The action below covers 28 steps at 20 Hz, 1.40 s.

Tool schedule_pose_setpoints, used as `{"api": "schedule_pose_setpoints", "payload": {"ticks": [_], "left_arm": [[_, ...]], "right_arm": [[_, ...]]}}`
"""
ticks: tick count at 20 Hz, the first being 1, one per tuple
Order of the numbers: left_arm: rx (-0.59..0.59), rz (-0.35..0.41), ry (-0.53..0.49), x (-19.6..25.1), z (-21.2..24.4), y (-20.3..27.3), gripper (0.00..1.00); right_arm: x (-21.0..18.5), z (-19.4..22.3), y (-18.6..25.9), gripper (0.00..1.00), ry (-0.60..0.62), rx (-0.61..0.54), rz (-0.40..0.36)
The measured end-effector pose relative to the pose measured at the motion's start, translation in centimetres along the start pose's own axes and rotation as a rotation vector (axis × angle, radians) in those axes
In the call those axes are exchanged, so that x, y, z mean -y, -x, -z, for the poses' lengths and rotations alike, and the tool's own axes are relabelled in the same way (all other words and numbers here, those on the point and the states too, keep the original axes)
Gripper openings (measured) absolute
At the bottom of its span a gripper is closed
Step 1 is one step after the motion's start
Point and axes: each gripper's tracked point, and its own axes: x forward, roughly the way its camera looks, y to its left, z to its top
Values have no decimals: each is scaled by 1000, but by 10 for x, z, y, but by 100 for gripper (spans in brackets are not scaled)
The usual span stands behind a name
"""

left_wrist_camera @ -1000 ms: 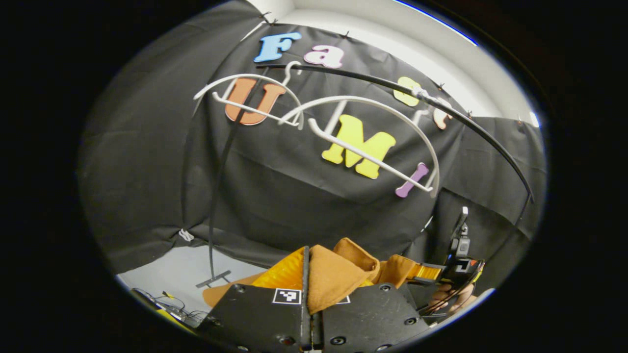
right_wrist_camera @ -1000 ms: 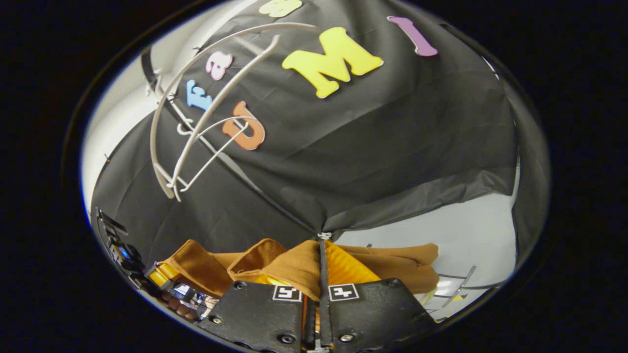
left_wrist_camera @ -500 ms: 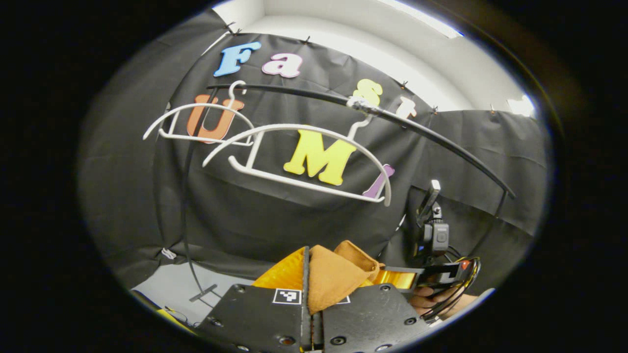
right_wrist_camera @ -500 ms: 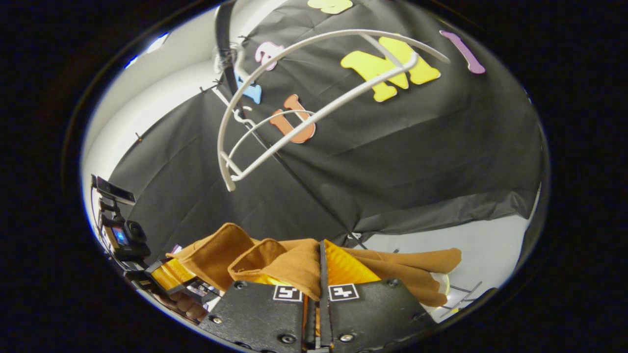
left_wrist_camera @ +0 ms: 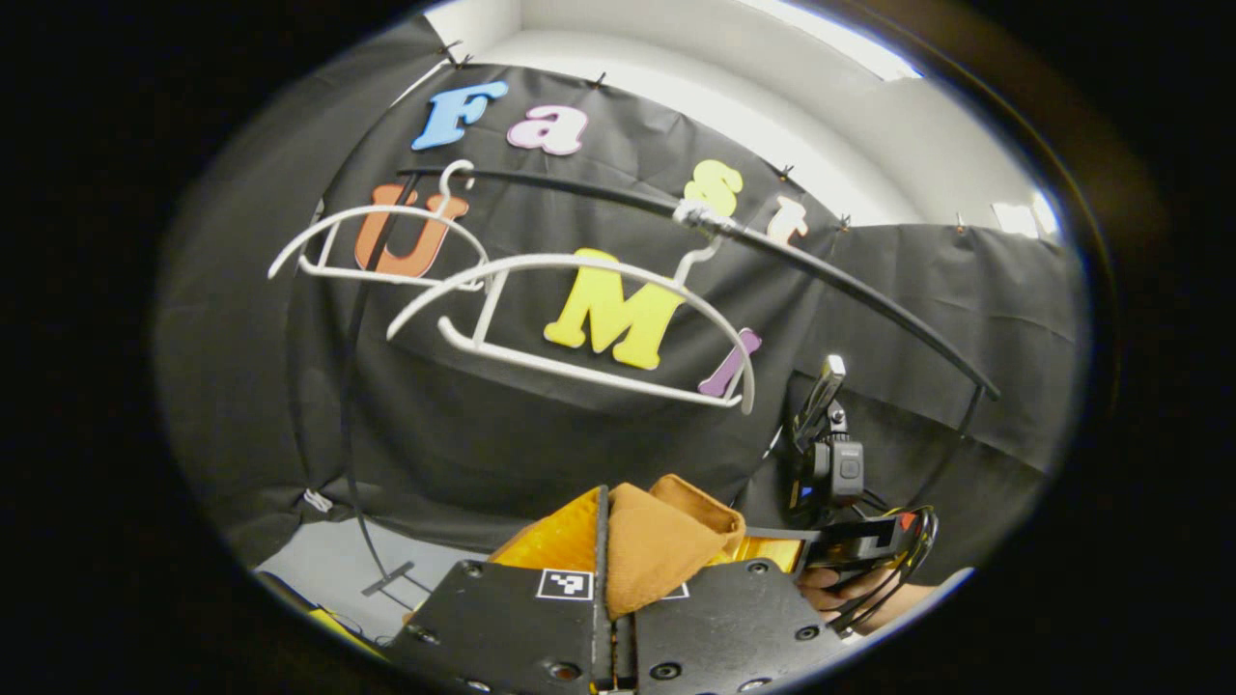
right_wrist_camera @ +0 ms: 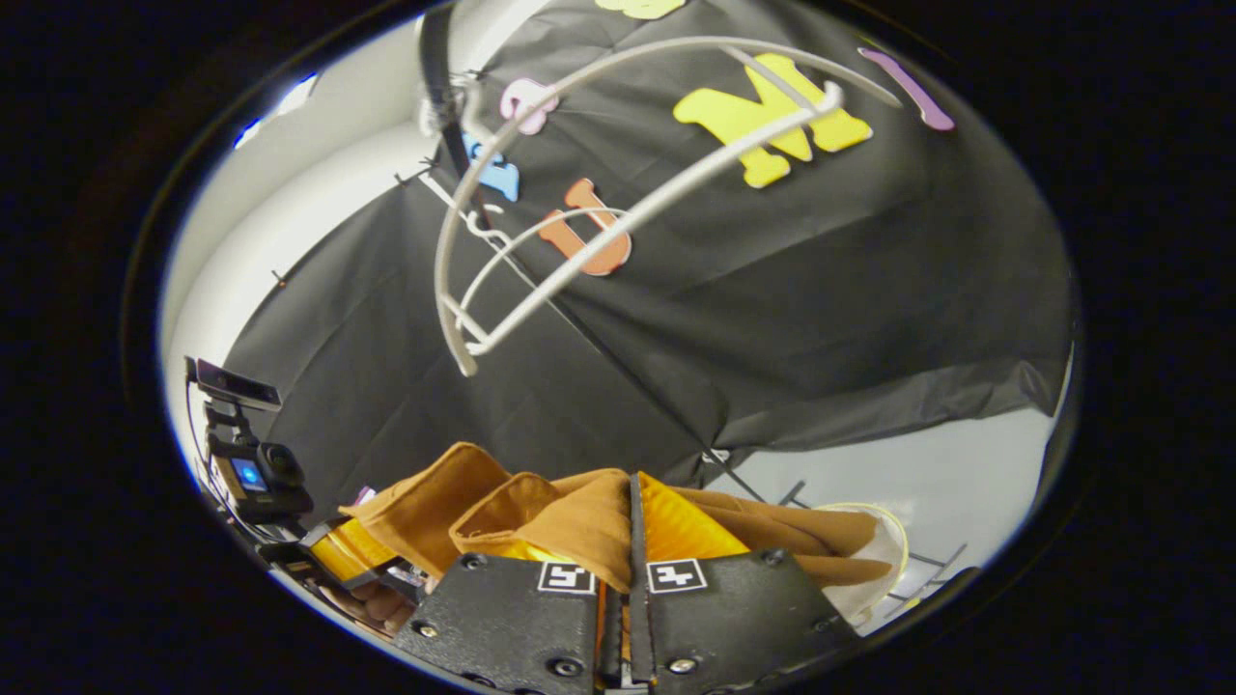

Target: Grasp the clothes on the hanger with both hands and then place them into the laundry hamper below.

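Recording booth: black cloth wall (left_wrist_camera: 541,434), clothes rail (left_wrist_camera: 830,275)

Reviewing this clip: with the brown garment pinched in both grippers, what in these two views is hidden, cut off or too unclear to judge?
- Brown garment, left gripper view: most of it hidden behind the left gripper.
- Laundry hamper, right gripper view: just a pale rim past the garment; its inside is covered.
- Right gripper, right gripper view: its fingertips are buried in cloth.
- Person's hand, left gripper view: cut off at the edge.
- Rack: its base is unclear.

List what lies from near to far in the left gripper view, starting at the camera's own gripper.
Left gripper → brown garment → nearer white hanger → farther white hanger → black cloth wall.
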Motion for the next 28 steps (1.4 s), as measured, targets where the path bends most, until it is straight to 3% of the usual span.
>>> {"api": "schedule_pose_setpoints", "payload": {"ticks": [7,13,17,20,21,22,23,24,26,28], "left_arm": [[-169,-33,68,-35,76,-27,6],[-297,-55,48,-57,132,-53,6],[-431,-145,-26,-83,182,-66,7],[-554,-204,-88,-97,217,-61,7],[-609,-220,-103,-102,230,-53,8],[-654,-242,-108,-110,244,-50,9],[-715,-262,-108,-117,255,-41,14],[-758,-276,-92,-120,265,-32,29],[-802,-299,-62,-125,280,-30,57],[-807,-329,-59,-127,271,-25,86]], "right_arm": [[68,56,-32,8,-66,-124,144],[129,86,-47,9,-94,-178,301],[181,113,-54,9,-71,-272,472],[195,136,-44,8,-24,-360,571],[195,139,-39,11,-16,-387,581],[198,140,-35,19,-7,-401,592],[202,137,-33,25,4,-406,609],[210,134,-30,36,21,-412,636],[218,135,-22,48,62,-422,694],[221,131,-12,52,97,-412,718]]}}
